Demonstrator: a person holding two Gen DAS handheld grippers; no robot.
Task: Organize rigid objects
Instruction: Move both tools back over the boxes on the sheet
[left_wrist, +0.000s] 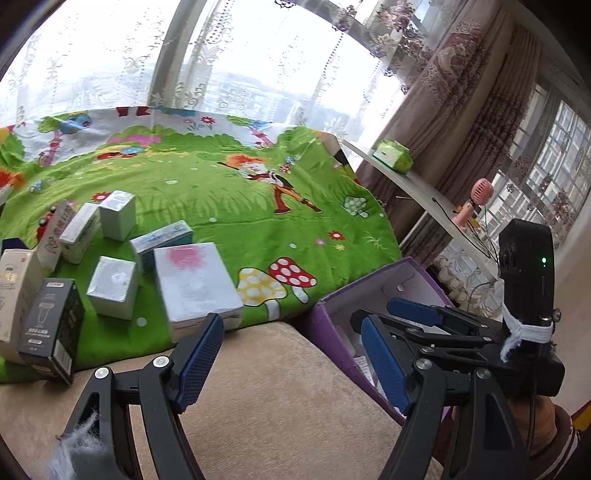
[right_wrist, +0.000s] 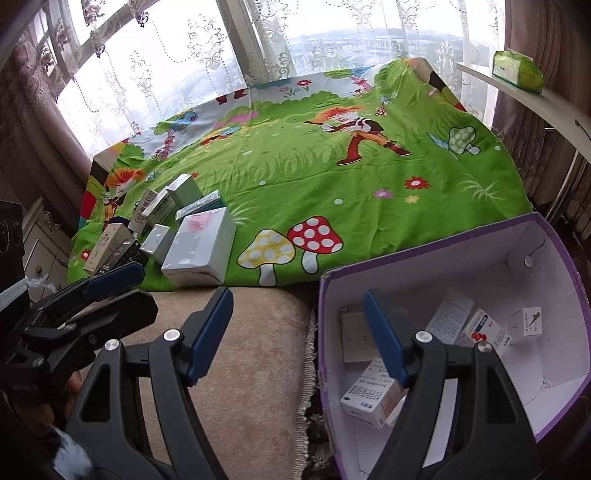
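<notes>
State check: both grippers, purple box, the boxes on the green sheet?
left gripper: open, empty
right gripper: open, empty
purple box: lidless, several small cartons inside
white box with pink mark: lying flat on green sheet
black carton: upright

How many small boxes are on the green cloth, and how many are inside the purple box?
Boxes on cloth: 8
Boxes in purple box: 5
Total: 13
</notes>
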